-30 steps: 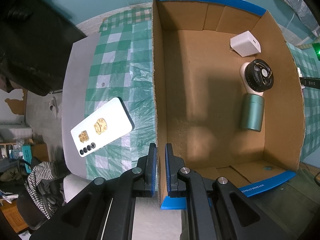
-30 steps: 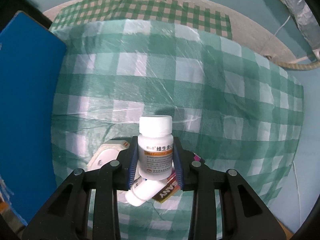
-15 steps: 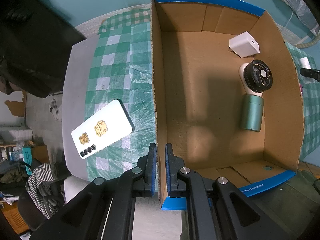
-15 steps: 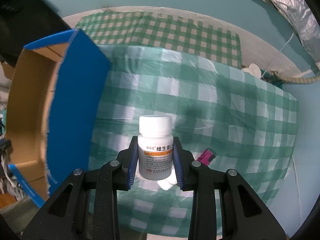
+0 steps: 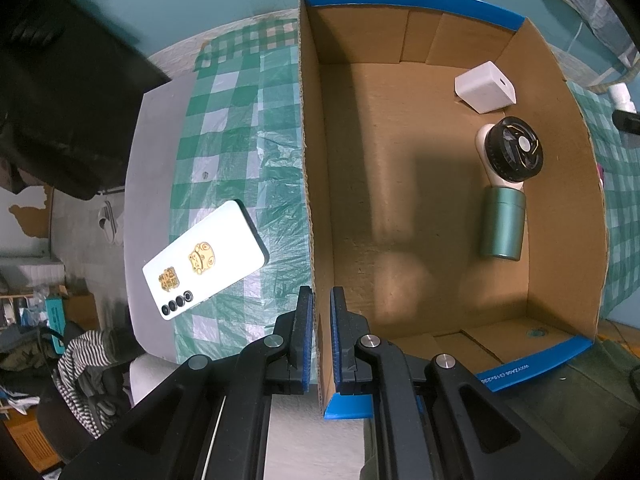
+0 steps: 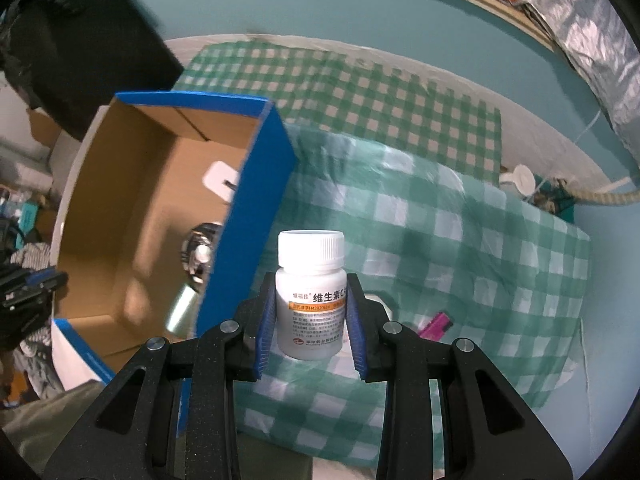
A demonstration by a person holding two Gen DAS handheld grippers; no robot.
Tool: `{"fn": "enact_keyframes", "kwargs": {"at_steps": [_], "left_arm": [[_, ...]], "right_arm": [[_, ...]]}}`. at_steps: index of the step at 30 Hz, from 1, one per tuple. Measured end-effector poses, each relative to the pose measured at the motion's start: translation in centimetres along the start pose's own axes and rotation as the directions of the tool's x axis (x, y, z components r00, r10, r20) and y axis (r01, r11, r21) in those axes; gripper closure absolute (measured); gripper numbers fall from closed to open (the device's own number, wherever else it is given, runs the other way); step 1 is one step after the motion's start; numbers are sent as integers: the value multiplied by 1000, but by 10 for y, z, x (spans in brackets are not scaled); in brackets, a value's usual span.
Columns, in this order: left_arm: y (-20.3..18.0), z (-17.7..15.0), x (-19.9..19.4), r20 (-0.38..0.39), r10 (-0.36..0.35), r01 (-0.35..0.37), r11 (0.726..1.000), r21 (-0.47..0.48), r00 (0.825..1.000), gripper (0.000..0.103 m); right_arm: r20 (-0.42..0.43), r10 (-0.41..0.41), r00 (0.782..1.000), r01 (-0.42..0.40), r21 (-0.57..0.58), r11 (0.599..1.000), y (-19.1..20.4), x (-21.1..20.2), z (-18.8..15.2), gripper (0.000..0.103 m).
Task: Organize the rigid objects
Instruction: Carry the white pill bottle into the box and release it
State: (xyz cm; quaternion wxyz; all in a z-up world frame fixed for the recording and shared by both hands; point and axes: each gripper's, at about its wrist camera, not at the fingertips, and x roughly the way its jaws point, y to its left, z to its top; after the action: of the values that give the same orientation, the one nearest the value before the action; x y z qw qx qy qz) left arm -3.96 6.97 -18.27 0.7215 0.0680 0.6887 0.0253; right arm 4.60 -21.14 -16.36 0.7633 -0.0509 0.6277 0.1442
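White vitamin bottle, lower centre of frame, clamped at its labelled midsection by the right gripper: probably light, rigid, smooth-walled, best held below the cap; left gripper pinches the cardboard box wall.

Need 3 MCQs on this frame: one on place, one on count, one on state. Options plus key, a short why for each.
1. Where is the white phone?
A. inside the cardboard box
B. on the checked cloth outside the box
C. in the right gripper

2. How many things lie inside the cardboard box?
A. one
B. three
C. five

3. What is the left gripper doing?
A. clamped on the box wall
B. holding the phone
C. hanging open over the cloth

Key: 1 B, it lies on the checked cloth beside the wall. 2 B, white charger, fan, green cylinder. 3 A, its pads sit either side of the wall's edge.
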Motion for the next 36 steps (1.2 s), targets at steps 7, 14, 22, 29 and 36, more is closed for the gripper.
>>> {"fn": "enact_keyframes", "kwargs": {"at_steps": [7, 14, 22, 29, 36], "left_arm": [[0, -1, -1, 4, 3, -3, 1000, 8, 1000, 95], [0, -1, -2, 6, 3, -3, 1000, 9, 1000, 95], [0, -2, -3, 8, 3, -3, 1000, 11, 1000, 95], [1, -2, -6, 14, 3, -3, 1000, 15, 1000, 95], [1, -2, -7, 15, 2, -3, 1000, 16, 1000, 95]], "right_arm": [[25, 25, 999, -24, -54, 998, 26, -8, 9, 71], [32, 42, 999, -38, -112, 993, 53, -9, 16, 71], [16, 49, 999, -46, -155, 987, 73, 2, 25, 71], [-16, 44, 999, -46, -205, 978, 89, 19, 28, 71], [-44, 39, 998, -48, -226, 973, 97, 37, 29, 71]]}}
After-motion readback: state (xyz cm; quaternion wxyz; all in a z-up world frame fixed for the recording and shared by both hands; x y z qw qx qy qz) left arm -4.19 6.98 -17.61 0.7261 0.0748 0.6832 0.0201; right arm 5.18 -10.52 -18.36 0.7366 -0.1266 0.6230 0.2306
